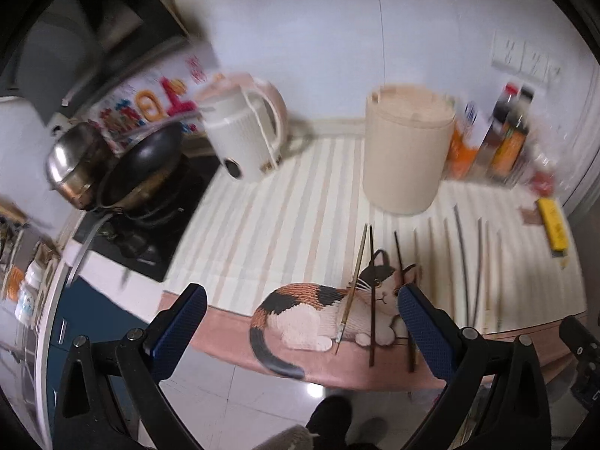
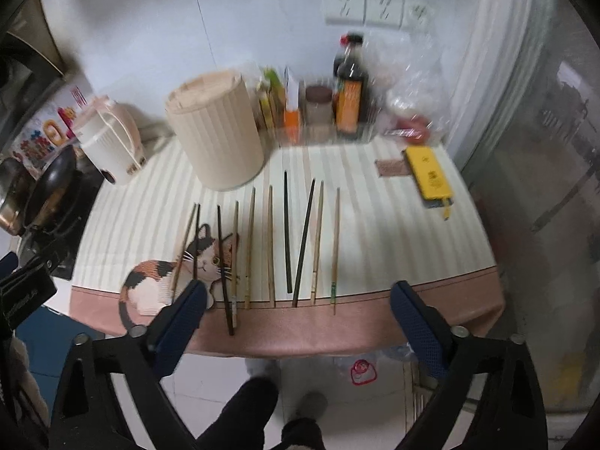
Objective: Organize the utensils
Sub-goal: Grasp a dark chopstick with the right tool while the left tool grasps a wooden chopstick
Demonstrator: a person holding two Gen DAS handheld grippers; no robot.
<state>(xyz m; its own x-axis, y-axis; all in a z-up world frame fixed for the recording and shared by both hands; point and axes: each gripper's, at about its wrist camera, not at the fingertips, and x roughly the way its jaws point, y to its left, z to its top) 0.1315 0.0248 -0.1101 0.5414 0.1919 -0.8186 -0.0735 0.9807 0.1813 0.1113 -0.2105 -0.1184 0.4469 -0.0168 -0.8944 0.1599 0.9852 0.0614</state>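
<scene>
At 12 o'clock from the wide-open, empty right tongs (image 2: pixel 298 302), the chopsticks (image 2: pixel 270 243) are laid lengthwise on the desk (image 2: pixel 393 225); the left tongs (image 1: pixel 302 303), also open and empty, are farther off.

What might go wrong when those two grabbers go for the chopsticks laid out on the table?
The thin wooden and dark chopsticks lie close together, so open jaws may catch two or nudge neighbours. Several ends overhang the pink table edge and could slip to the floor. The tall cream ribbed container stands just behind.
</scene>
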